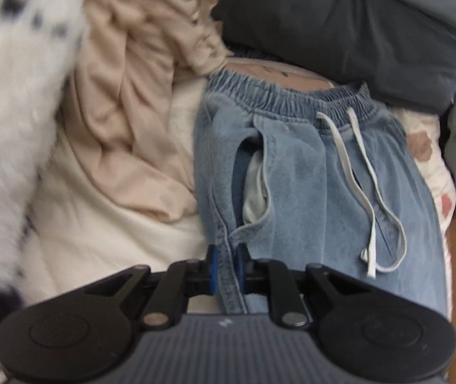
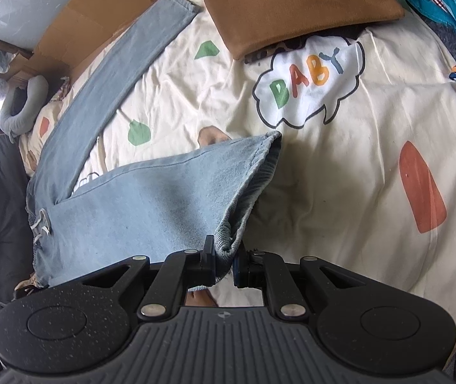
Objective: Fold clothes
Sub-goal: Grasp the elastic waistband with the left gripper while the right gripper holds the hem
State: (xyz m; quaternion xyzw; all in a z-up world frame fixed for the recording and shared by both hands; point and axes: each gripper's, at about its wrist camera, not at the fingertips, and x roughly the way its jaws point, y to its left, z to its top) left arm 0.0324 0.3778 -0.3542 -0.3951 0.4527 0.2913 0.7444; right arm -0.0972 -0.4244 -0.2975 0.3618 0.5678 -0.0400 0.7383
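Left-wrist view, left to right: blurred white fleece with dark spots (image 1: 10, 96); crumpled beige garment (image 1: 132, 102); light-blue drawstring jeans (image 1: 308, 166), waistband up, white drawstring (image 1: 365, 192) loose across the front; dark grey clothing (image 1: 340, 22) above. Left gripper (image 1: 227, 265) pinched on the jeans' side seam near the pocket. Right-wrist view: far leg (image 2: 116, 73) flat on the printed cream sheet (image 2: 356, 176); near leg's hem (image 2: 253, 185) lifted, clamped in the right gripper (image 2: 224, 259); brown cushion (image 2: 292, 3) beyond. Step judged: lengthwise fold begun. Next: carry the held edge over the far leg, seams aligned.
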